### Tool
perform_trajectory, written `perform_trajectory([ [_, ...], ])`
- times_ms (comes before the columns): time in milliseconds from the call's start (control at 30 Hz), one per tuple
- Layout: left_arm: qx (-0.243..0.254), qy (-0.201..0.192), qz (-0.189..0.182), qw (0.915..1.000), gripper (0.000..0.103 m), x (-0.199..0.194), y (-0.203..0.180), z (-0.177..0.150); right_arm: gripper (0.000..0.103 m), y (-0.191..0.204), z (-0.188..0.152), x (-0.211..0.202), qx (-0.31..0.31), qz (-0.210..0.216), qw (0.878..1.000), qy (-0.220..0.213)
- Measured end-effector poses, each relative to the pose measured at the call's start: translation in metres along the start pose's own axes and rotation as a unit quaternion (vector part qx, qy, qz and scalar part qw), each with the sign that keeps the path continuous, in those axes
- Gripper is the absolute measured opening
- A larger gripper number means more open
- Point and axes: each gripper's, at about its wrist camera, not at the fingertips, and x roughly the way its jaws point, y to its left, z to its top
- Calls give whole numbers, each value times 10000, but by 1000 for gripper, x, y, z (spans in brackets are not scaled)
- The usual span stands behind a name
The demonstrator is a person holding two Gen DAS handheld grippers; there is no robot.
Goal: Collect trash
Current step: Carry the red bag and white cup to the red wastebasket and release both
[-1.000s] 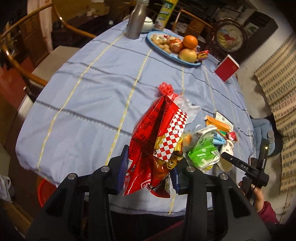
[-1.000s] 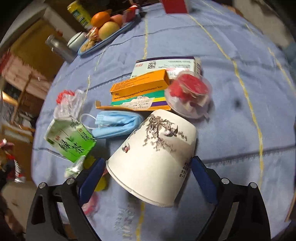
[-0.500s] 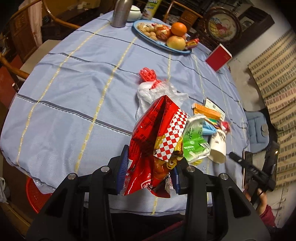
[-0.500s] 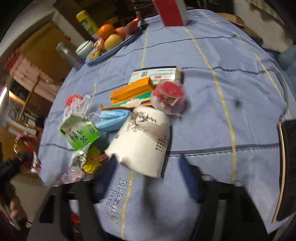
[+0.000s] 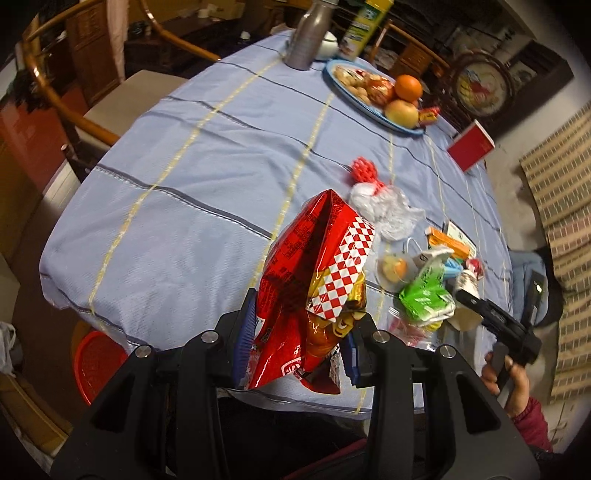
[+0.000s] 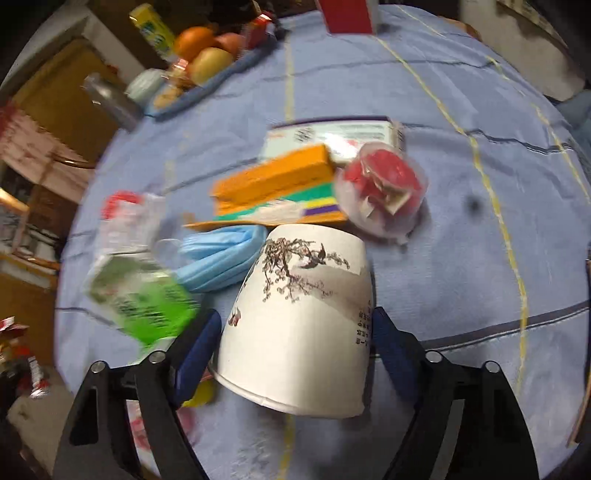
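My left gripper [image 5: 297, 341] is shut on a red snack bag [image 5: 310, 291] with a red-and-white check panel, held above the near table edge. My right gripper [image 6: 291, 343] has its jaws around a white paper cup [image 6: 299, 317] with an ink-tree print that lies on its side; the pads sit at its sides. Around the cup lie a green packet [image 6: 147, 299], a blue face mask [image 6: 221, 254], orange and white boxes [image 6: 280, 184] and a clear lid with red scraps [image 6: 384, 188]. The right gripper also shows in the left wrist view [image 5: 495, 325].
A blue striped tablecloth [image 5: 184, 184] covers the round table. A fruit plate [image 5: 373, 96], a metal bottle [image 5: 306, 33] and a red box [image 5: 471, 144] stand at the far side. A clear bag with red mesh [image 5: 380, 199] lies mid-table. A red bin [image 5: 99, 362] sits on the floor below.
The right gripper pulled back from the cup, then moved in again so its jaws flank the cup. The left gripper keeps holding the snack bag and has shifted slightly.
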Motion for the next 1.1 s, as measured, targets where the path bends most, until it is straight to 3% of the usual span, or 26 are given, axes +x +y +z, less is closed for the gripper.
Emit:
perform_trajectory([
  [167,-83,0,-170,9998,41,8,0,6,80,1,1,-53,-228,335,9976,-563],
  [333,-77,-14,-242,9997,41,13,-3,9,81,19,8,-96,-528,675,9926,-855],
  [500,-408,-106,-90,9991,41,0,27,-2,81,71,6,-107,-1122,1219,9832,-767],
  [633,-850,-224,337,9956,41,-21,78,-24,82,123,-1,-99,-1750,1457,9723,-522],
  [767,-1362,-174,839,9870,43,-38,135,-59,82,170,-15,-88,-2264,1664,9595,-187],
  [900,-1874,89,1085,9762,48,-35,183,-95,82,206,-30,-85,-2643,1744,9485,-12],
  [967,-2154,223,1240,9683,71,-28,202,-108,82,223,-37,-83,-2797,1755,9439,55],
  [1033,-2490,346,1325,9588,76,-24,220,-120,82,237,-42,-81,-2916,1762,9401,137],
  [1100,-2737,381,1137,9543,76,-24,233,-127,83,254,-47,-77,-3062,1763,9352,236],
])
